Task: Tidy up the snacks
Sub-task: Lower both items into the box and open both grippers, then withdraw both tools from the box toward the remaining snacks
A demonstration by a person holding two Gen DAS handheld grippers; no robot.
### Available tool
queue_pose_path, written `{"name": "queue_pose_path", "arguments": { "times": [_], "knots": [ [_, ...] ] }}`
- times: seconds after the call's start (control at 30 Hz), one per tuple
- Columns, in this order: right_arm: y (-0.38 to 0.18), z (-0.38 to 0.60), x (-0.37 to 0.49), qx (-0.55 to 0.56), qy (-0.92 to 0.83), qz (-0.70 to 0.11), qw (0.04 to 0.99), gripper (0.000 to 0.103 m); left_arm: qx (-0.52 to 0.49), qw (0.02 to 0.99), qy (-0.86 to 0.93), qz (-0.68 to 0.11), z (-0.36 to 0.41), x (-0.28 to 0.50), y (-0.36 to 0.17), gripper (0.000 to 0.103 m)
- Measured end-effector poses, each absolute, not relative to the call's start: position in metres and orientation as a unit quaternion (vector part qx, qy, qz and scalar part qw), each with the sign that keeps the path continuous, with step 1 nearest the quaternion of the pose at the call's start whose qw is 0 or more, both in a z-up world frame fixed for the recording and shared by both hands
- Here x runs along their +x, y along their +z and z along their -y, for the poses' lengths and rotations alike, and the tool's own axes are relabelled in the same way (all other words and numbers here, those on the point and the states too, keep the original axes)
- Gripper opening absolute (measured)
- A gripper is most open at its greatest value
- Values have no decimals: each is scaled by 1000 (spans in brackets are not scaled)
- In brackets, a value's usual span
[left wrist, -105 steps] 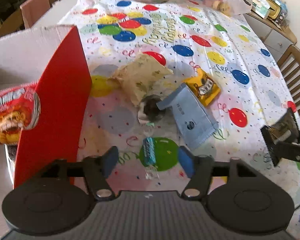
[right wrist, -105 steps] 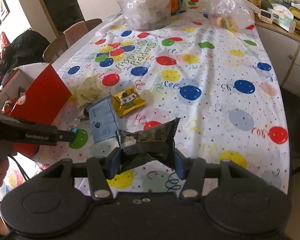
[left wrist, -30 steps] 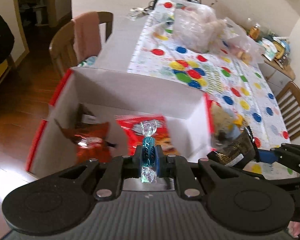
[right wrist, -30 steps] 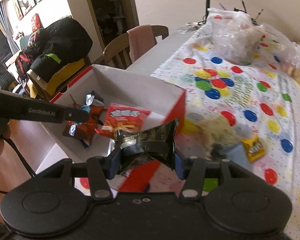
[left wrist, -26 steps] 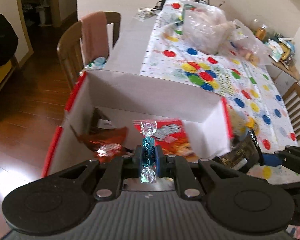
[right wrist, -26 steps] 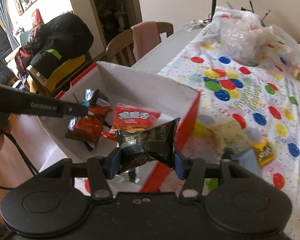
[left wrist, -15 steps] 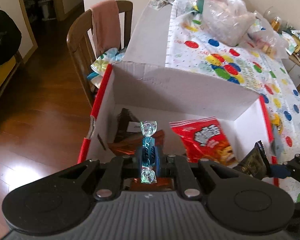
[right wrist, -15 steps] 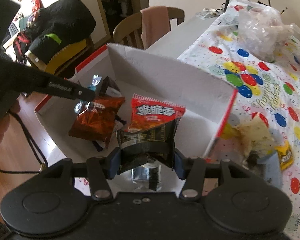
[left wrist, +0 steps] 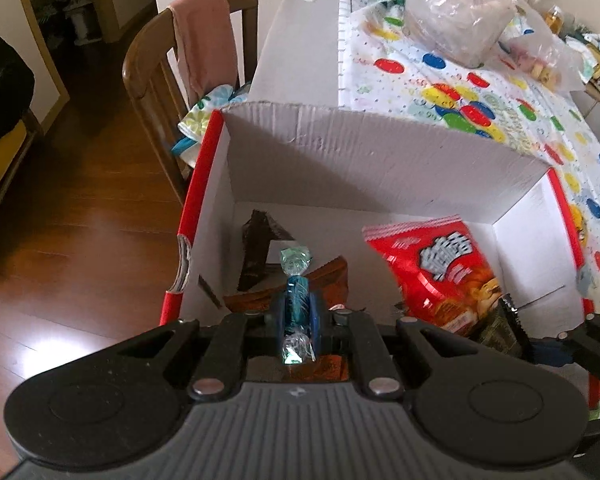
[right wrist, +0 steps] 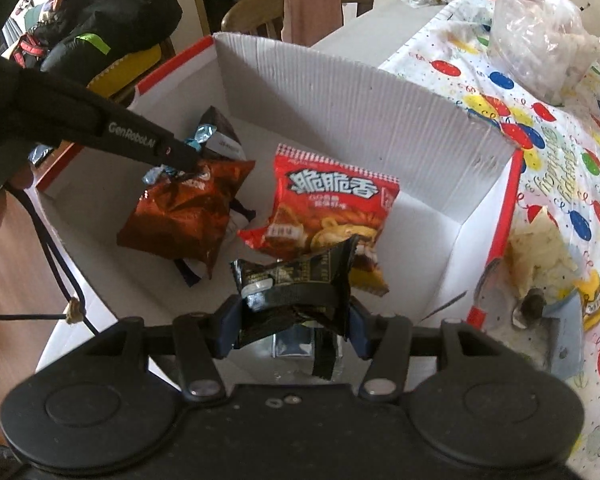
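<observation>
Two snacks are poised over the cardboard box [right wrist: 340,92] because I want both to drop inside, not back onto the counter [right wrist: 540,128]. My left gripper [left wrist: 296,312] has its fingers pinched tight on a blue wrapped candy [left wrist: 297,300], held upright near the box's left side. My right gripper [right wrist: 292,320] has its fingers clamped, partly spread, on a crumpled black packet [right wrist: 300,280] above the box's near edge. Already lying in the box are a red noodle-snack bag [right wrist: 332,208], a brown foil bag [right wrist: 188,212] and a dark packet [right wrist: 220,132] in the far corner.
</observation>
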State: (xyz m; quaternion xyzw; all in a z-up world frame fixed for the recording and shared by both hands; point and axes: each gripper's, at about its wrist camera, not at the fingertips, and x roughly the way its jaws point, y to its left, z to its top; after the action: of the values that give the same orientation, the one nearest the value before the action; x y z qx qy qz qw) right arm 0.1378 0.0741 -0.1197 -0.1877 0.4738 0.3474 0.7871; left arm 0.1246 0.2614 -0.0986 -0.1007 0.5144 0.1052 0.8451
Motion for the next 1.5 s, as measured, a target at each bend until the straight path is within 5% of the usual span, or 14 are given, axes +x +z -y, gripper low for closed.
{"name": "queue_pose_path", "arguments": {
  "times": [0.4, 0.73, 0.83, 0.87, 1.5],
  "knots": [
    [-115, -72, 136, -170, 347, -469, 794, 64, -101, 844, 103, -516, -264, 119, -103, 14],
    [-89, -57, 132, -137, 351, -450, 810, 75, -102, 854, 95, -501, -257, 104, -87, 35],
    [-80, -51, 131, -124, 353, -442, 816, 79, -99, 861, 96, -489, -253, 97, -78, 65],
    [-77, -49, 130, -122, 352, -440, 817, 80, -96, 865, 96, -482, -251, 95, -74, 67],
    [-36, 33, 121, -59, 335, -391, 855, 102, -95, 899, 33, -425, -184, 83, -21, 85]
  ]
}}
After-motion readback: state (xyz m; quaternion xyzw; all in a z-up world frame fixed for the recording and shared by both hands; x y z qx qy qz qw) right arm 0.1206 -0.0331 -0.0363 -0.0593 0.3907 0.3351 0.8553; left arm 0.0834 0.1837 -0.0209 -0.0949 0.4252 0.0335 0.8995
